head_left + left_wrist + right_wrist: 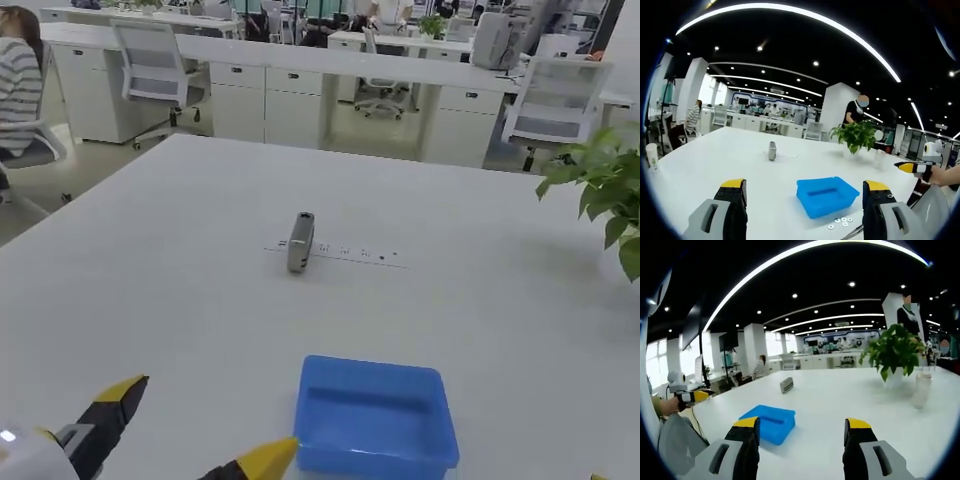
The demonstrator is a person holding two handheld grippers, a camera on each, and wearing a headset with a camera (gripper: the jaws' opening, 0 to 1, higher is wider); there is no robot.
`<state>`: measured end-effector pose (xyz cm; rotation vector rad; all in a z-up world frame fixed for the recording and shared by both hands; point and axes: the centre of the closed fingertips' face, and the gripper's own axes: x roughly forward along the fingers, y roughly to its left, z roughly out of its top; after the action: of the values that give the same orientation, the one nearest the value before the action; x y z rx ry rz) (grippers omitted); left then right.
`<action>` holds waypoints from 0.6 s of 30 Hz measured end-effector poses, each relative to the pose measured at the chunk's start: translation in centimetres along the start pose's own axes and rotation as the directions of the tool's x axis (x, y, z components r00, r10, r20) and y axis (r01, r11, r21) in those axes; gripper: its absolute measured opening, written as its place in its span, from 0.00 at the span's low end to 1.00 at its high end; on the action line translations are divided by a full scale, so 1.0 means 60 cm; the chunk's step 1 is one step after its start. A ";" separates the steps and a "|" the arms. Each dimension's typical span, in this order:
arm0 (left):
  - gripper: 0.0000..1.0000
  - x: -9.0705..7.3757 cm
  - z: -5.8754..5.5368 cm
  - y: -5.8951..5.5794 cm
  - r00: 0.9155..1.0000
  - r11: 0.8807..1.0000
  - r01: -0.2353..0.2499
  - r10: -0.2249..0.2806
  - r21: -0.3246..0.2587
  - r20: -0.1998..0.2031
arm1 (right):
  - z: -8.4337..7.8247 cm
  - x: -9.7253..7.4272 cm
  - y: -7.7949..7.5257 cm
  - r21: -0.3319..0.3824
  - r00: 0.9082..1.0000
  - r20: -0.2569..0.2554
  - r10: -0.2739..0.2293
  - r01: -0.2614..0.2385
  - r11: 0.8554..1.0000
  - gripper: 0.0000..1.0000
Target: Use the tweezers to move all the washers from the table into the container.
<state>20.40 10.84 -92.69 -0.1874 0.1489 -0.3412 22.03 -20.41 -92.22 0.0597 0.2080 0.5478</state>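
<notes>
A blue container [375, 415] sits near the table's front edge, and its inside looks bare. In the left gripper view several small washers [840, 221] lie on the white table just in front of the container [827, 195], with a thin metal tip, perhaps the tweezers [856, 231], beside them. My left gripper [195, 425] is open at the lower left, holding nothing, left of the container. My right gripper [802, 423] is also open with nothing in it, and the container [769, 422] lies ahead to its left.
A grey block [300, 240] stands mid-table by a row of flush sockets. A potted plant [605, 185] occupies the right edge, with a glass [921, 390] near it. A cup [652, 155] stands at a far corner. Office desks and chairs lie beyond.
</notes>
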 end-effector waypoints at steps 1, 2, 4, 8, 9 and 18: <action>0.99 0.000 0.001 -0.001 1.000 1.000 0.002 -0.002 -0.001 0.004 | 0.000 0.000 -0.001 0.002 1.000 -0.001 -0.001 0.001 1.000 0.66; 0.99 0.000 0.002 -0.002 1.000 1.000 0.005 -0.005 -0.002 0.006 | -0.001 0.000 -0.001 0.003 1.000 -0.003 -0.002 0.002 1.000 0.67; 0.99 -0.001 0.003 -0.002 1.000 1.000 0.004 -0.004 -0.001 0.006 | -0.003 -0.001 0.000 0.000 1.000 -0.012 -0.003 0.003 1.000 0.67; 0.99 -0.001 0.003 -0.001 1.000 1.000 0.000 0.000 0.002 0.007 | -0.003 -0.001 0.002 -0.013 1.000 -0.019 -0.001 0.001 1.000 0.67; 0.99 -0.001 0.003 -0.001 1.000 1.000 0.000 0.000 0.002 0.007 | -0.003 -0.001 0.002 -0.014 1.000 -0.020 0.000 0.000 1.000 0.67; 0.99 -0.004 0.004 0.001 1.000 1.000 -0.015 0.015 0.016 0.006 | -0.006 0.002 0.008 -0.022 0.999 -0.037 0.019 -0.020 1.000 0.67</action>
<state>20.26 11.03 -92.48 -0.1710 0.1420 -0.3271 21.83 -19.94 -92.57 0.0302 0.2375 0.5709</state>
